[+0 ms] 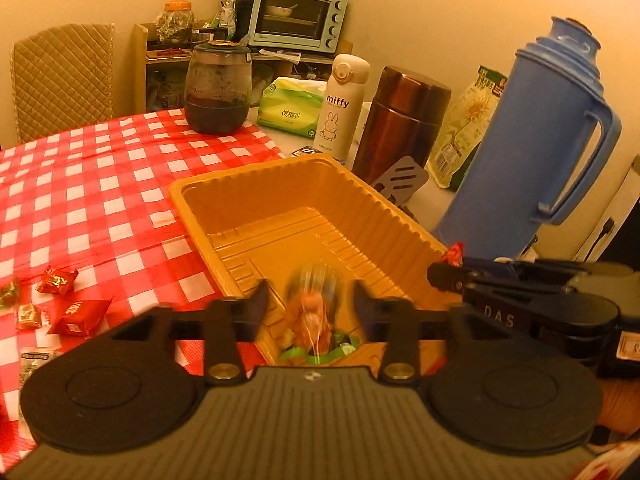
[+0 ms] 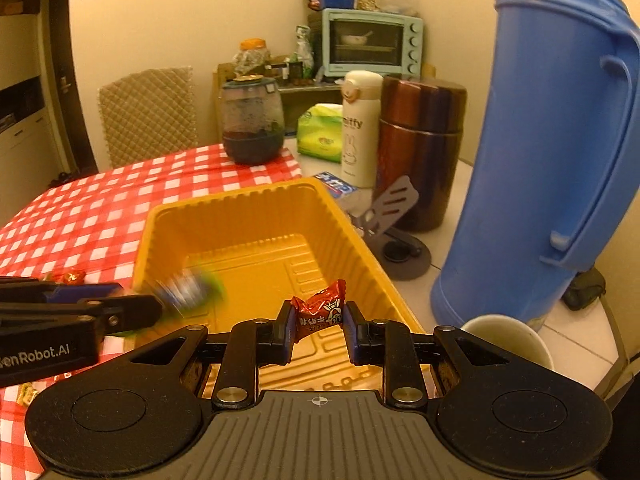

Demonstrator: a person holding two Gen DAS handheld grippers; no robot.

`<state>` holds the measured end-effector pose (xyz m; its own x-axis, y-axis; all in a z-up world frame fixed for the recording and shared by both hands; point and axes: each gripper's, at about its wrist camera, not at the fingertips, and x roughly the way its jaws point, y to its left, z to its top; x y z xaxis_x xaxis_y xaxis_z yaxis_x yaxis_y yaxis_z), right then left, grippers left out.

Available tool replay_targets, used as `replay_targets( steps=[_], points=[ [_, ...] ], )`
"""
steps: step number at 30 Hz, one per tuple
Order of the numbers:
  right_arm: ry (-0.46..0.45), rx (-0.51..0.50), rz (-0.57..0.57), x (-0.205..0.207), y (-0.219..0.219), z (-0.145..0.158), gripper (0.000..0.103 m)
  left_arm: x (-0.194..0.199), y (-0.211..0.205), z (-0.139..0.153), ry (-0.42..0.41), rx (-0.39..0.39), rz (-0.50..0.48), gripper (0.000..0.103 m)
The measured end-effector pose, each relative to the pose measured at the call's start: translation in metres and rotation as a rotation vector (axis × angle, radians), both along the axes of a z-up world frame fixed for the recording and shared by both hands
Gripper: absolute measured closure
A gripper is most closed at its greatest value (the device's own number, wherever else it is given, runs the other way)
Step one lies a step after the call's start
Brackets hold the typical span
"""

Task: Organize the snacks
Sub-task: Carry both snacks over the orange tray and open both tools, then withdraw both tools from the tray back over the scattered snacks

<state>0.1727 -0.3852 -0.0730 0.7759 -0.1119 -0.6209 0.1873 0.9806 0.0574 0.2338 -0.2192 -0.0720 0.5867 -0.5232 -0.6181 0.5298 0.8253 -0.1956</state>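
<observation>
Table: a red-and-white checked tablecloth carried the work.
Tray: a deep ribbed amber plastic tray stood at the cloth's edge, its floor mostly bare.
Left gripper: released, fingers apart over the tray's near end; a blurred wrapped snack lay between them without being pressed, probably dropping in (blur hid its wrapper print).
Right gripper: clenched on a small red foil-wrapped candy, held above the tray's near right corner, not yet let go.
Remaining: several red and gold wrapped candies lay loose on the cloth left of the tray.
Progress: early, judging by how little sat inside.
</observation>
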Motion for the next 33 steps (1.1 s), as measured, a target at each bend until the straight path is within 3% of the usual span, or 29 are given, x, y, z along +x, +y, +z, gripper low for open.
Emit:
replay_targets(
  steps=[14,16,17,18,27,33],
  points=[
    [0.003,0.086,0.032,0.005,0.001,-0.005,0.077,-0.013,0.061,0.007,-0.017,0.014,0.135,0.052],
    [-0.012,0.154,0.052,0.005,-0.003,-0.005,0.058,-0.014,0.067,0.006,-0.012,0.015,0.151,0.049],
    [-0.02,0.18,0.051,0.005,-0.005,-0.005,0.035,-0.015,0.071,0.006,-0.007,0.014,0.16,0.047],
    [-0.033,0.192,0.041,0.003,-0.006,-0.004,0.031,-0.016,0.074,0.005,-0.002,0.014,0.167,0.045],
    [-0.036,0.208,0.006,-0.021,-0.002,0.013,0.031,-0.047,0.11,0.012,-0.019,0.043,0.208,0.037],
    [-0.059,0.219,0.034,-0.047,0.027,0.03,0.031,-0.08,0.144,0.017,-0.025,0.058,0.244,0.033]
  ],
)
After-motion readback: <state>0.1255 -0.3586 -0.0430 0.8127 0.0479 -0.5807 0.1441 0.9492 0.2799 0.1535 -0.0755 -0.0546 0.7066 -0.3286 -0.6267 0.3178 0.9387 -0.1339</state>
